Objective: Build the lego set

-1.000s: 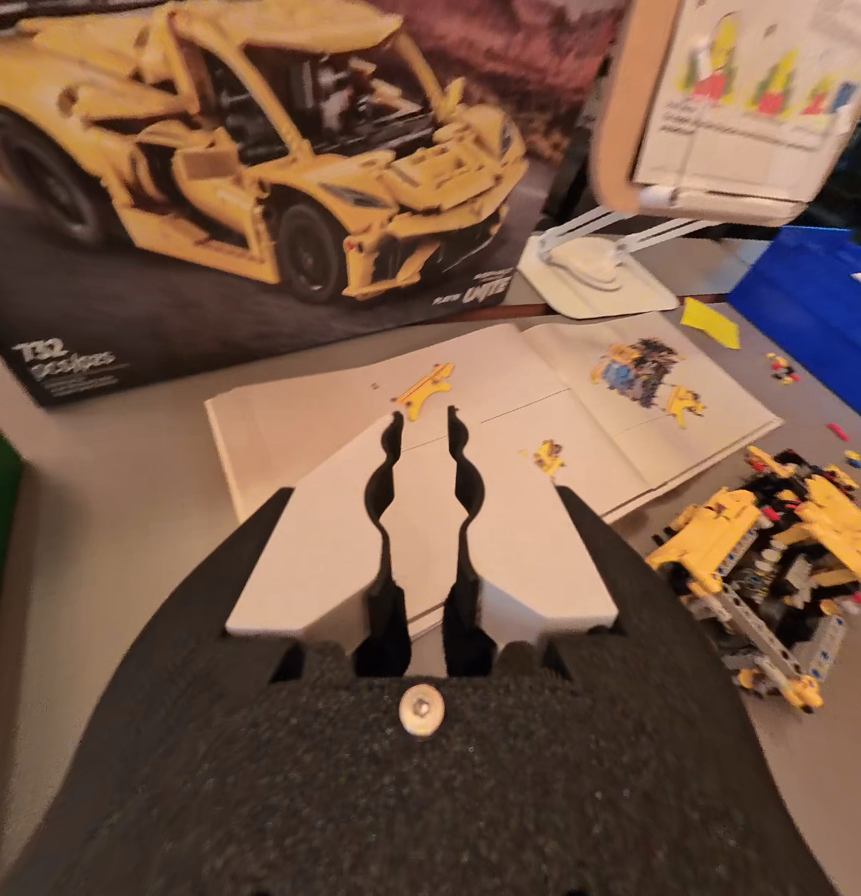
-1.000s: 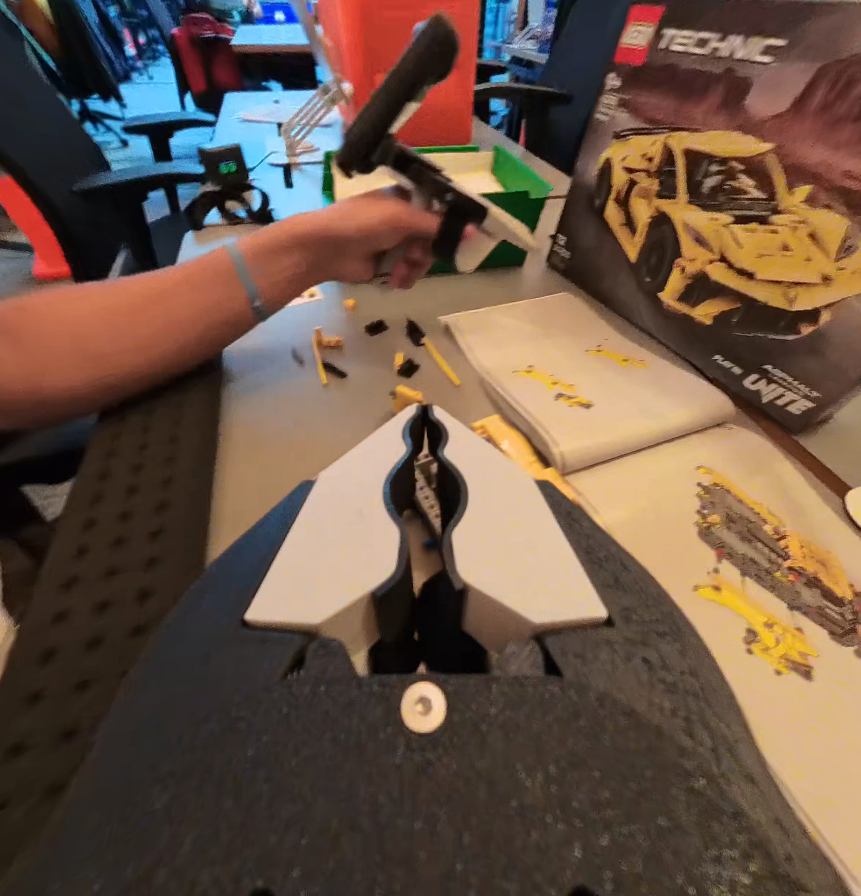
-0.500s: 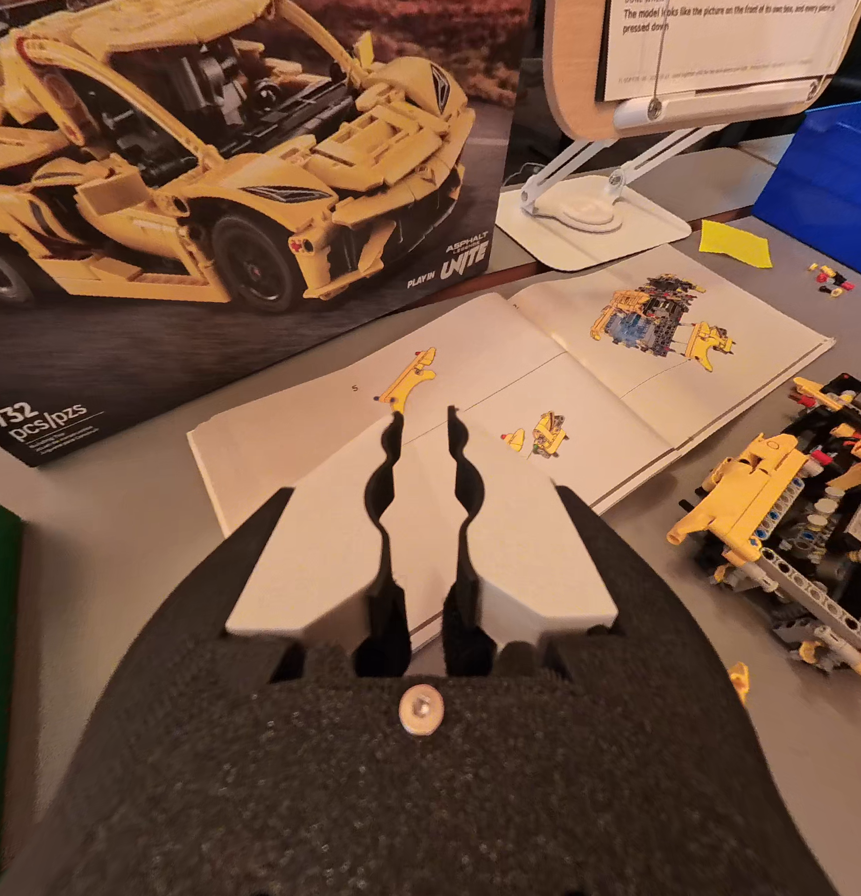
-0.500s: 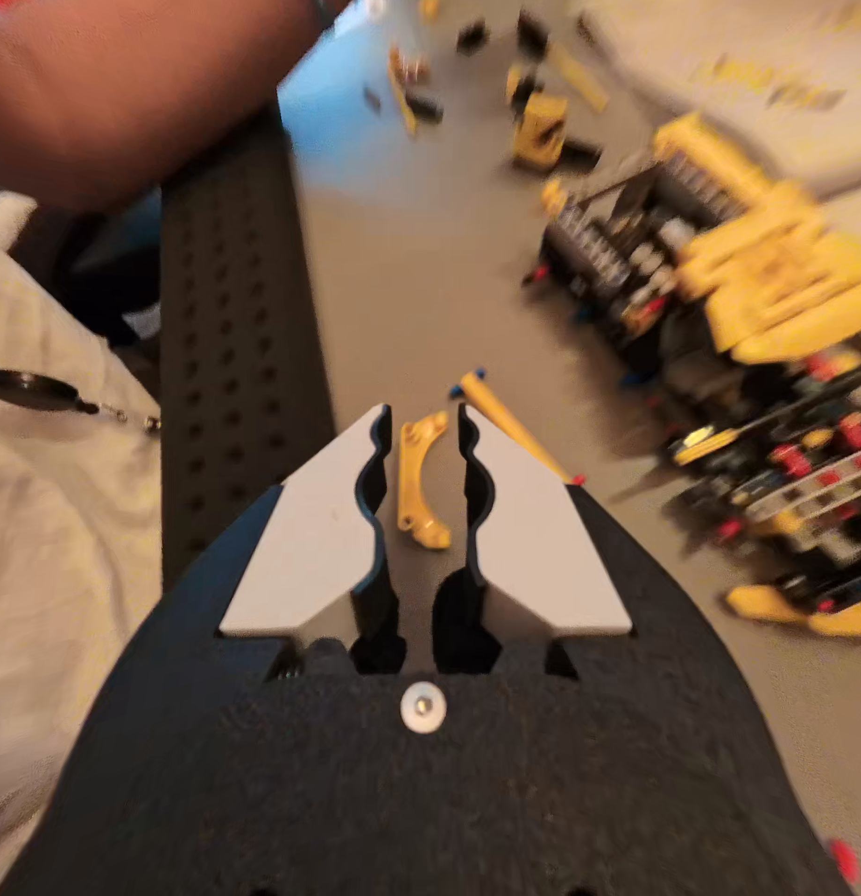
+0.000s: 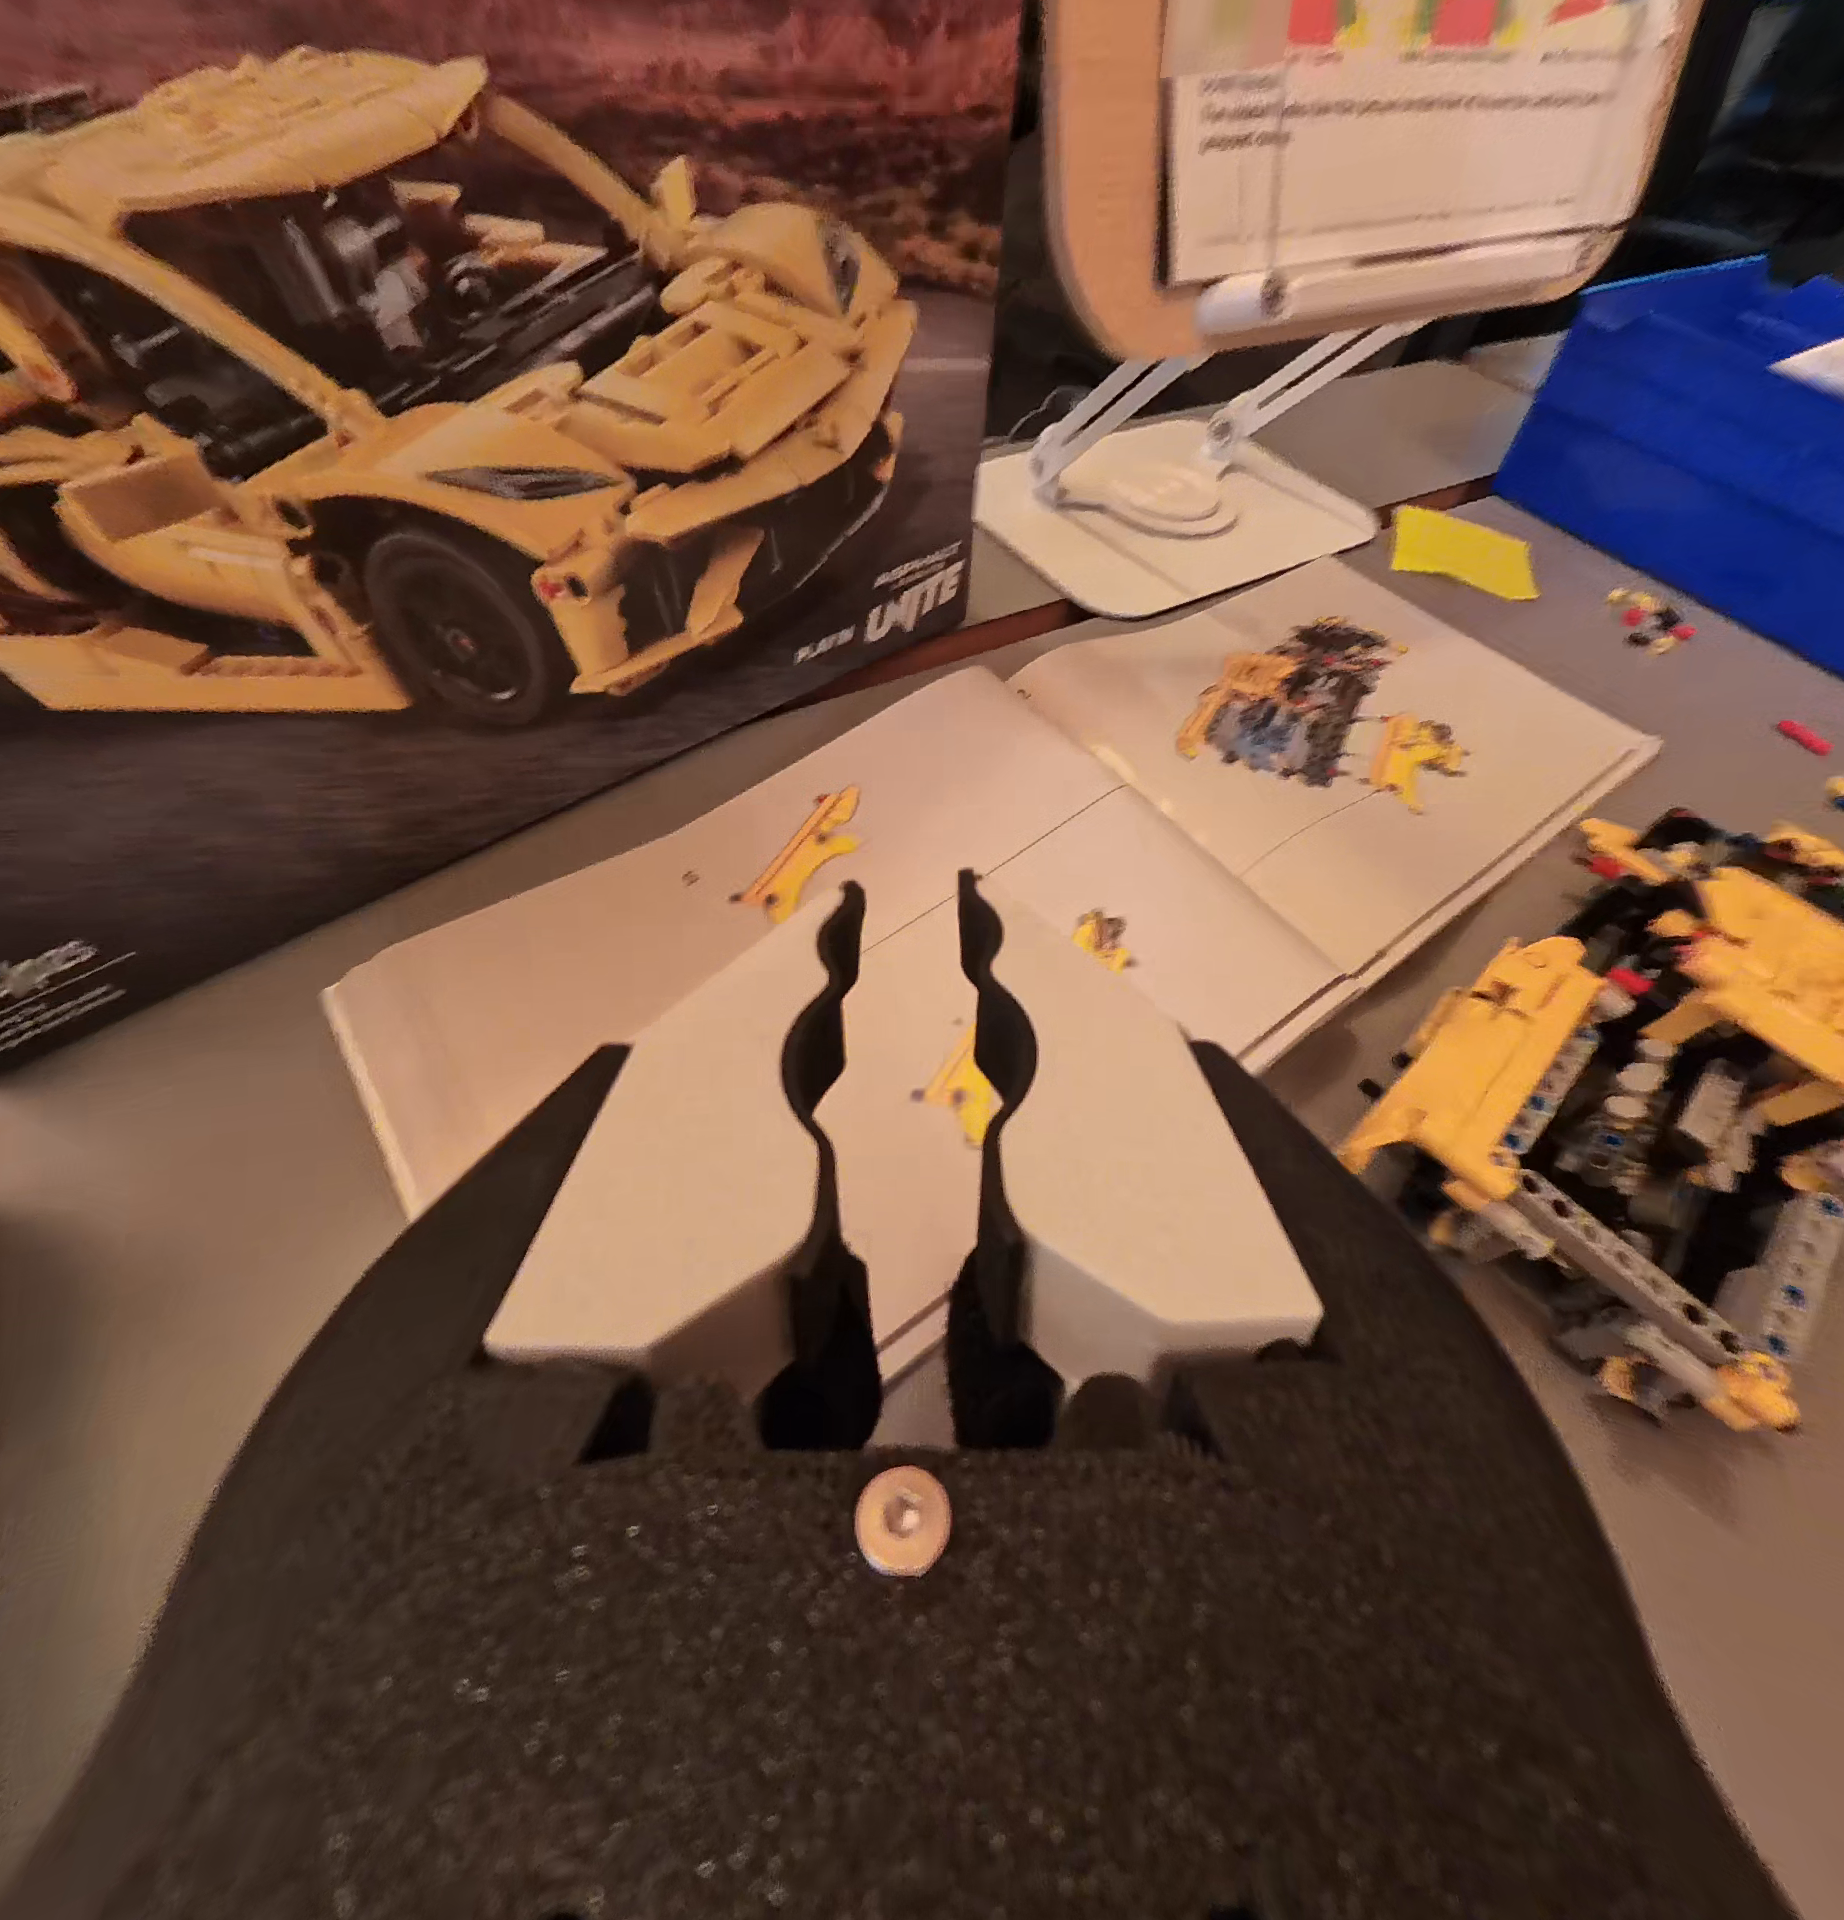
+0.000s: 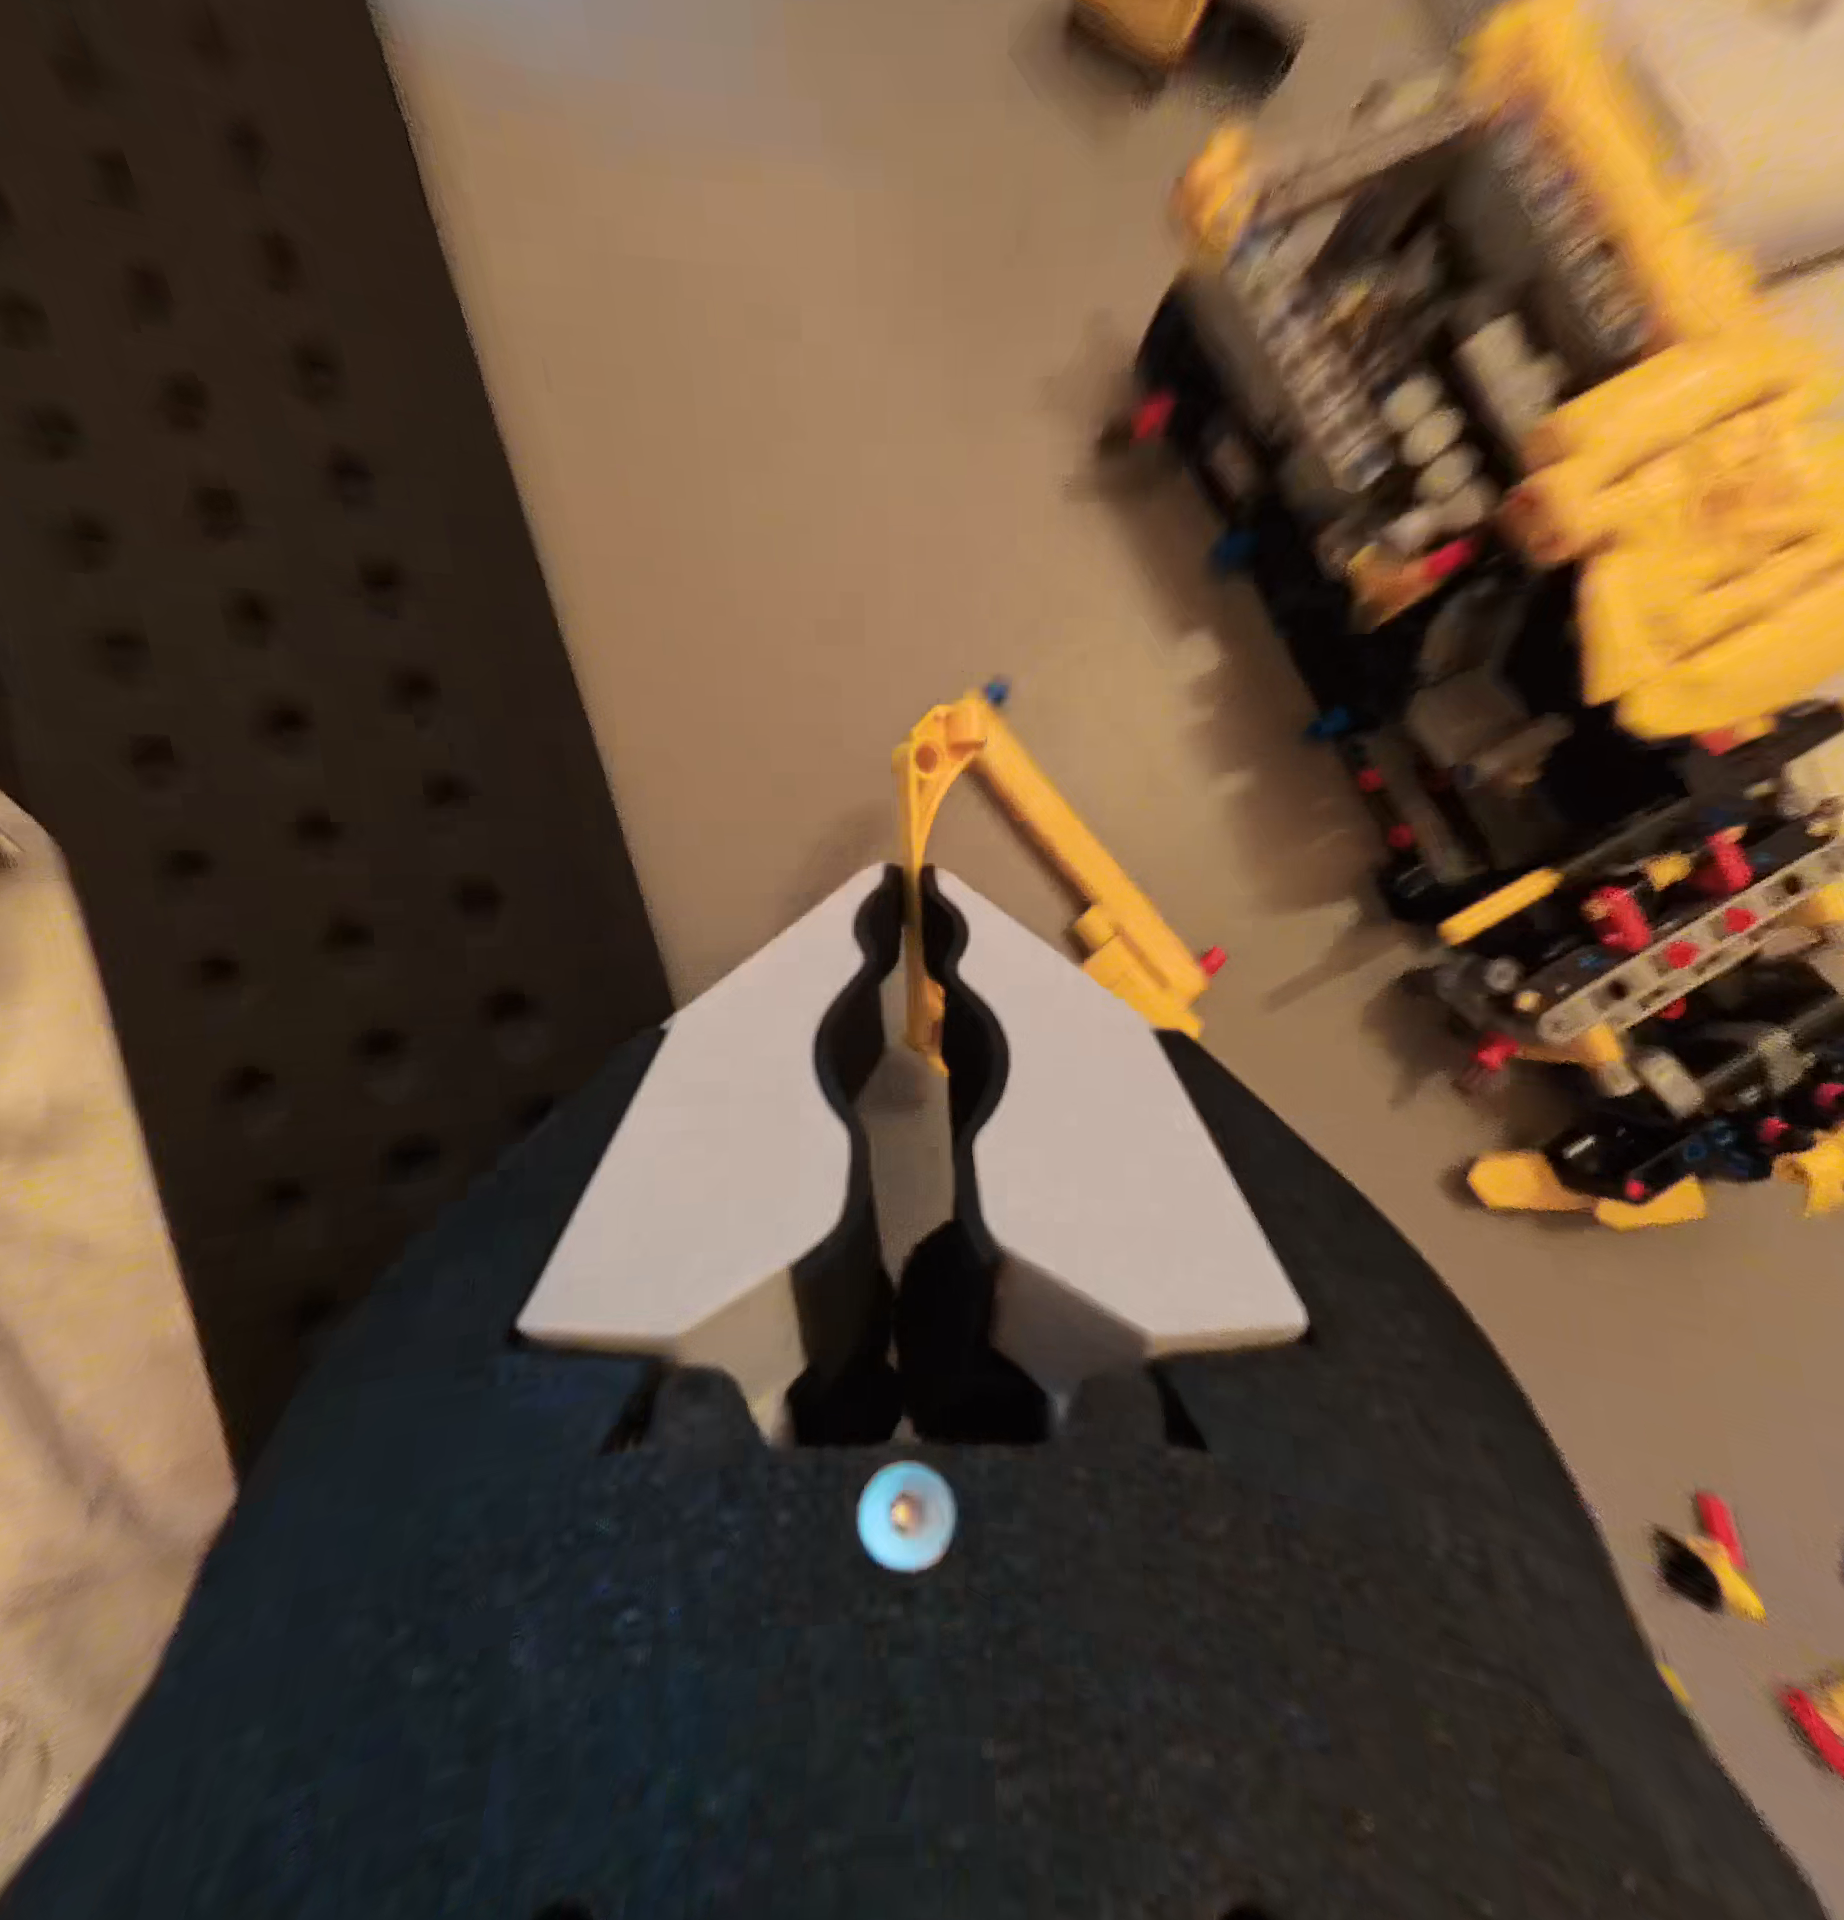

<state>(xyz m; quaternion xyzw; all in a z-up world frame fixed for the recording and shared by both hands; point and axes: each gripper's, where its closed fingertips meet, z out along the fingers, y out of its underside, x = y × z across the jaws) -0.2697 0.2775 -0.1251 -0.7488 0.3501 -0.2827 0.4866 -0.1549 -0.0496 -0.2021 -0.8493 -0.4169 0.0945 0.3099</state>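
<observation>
The half-built yellow and black lego car (image 5: 1666,1101) sits on the grey table at the right of the left wrist view, and it shows blurred at the upper right of the right wrist view (image 6: 1583,582). My left gripper (image 5: 907,904) is open and empty above the open instruction booklet (image 5: 1105,831). My right gripper (image 6: 910,883) is shut on a thin curved yellow lego piece (image 6: 923,831) that sticks out past the fingertips. A long yellow beam (image 6: 1084,873) lies on the table just right of it.
The lego set box (image 5: 430,436) stands behind the booklet. A white stand holding a sheet (image 5: 1313,208) and a blue bin (image 5: 1728,436) are at the back right. Small loose pieces (image 6: 1718,1569) lie at the lower right. A dark perforated surface (image 6: 222,623) borders the table's left. My right fingertips sit around 35 cm from my left ones.
My right gripper swung down to the table, closed on the curved yellow piece that lay between its open fingers, and lifted it. My left gripper stayed open and shifted slightly over the booklet.
</observation>
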